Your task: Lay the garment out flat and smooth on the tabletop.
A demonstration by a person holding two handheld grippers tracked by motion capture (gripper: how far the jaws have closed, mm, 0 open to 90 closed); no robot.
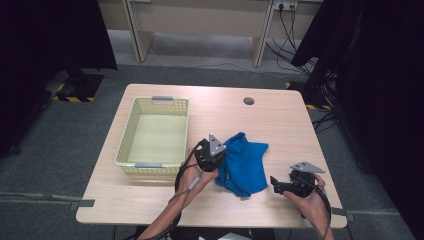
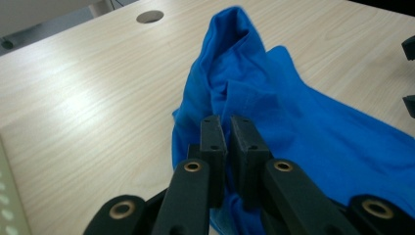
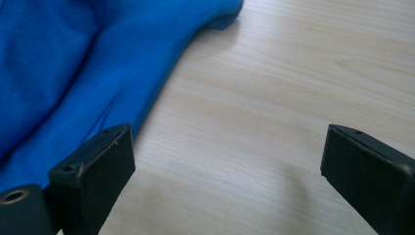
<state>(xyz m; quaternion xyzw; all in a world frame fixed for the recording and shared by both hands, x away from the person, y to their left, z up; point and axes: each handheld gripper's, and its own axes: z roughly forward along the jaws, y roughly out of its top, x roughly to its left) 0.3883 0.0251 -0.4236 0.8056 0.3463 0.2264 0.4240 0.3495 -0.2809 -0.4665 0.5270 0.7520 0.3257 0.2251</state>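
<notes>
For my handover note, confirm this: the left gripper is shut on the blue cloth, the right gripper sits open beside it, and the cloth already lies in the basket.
Not quite. The blue cloth lies on the table, right of the basket, as the high view shows. The rest stands: the left gripper is shut on the cloth, and the right gripper sits open beside it.

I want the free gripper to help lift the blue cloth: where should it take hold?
Judging by the lie, the right gripper could best take the blue cloth at its near right edge, which lies thin and flat on the table, coming in low from the right. The left gripper already pinches a raised fold.
</notes>
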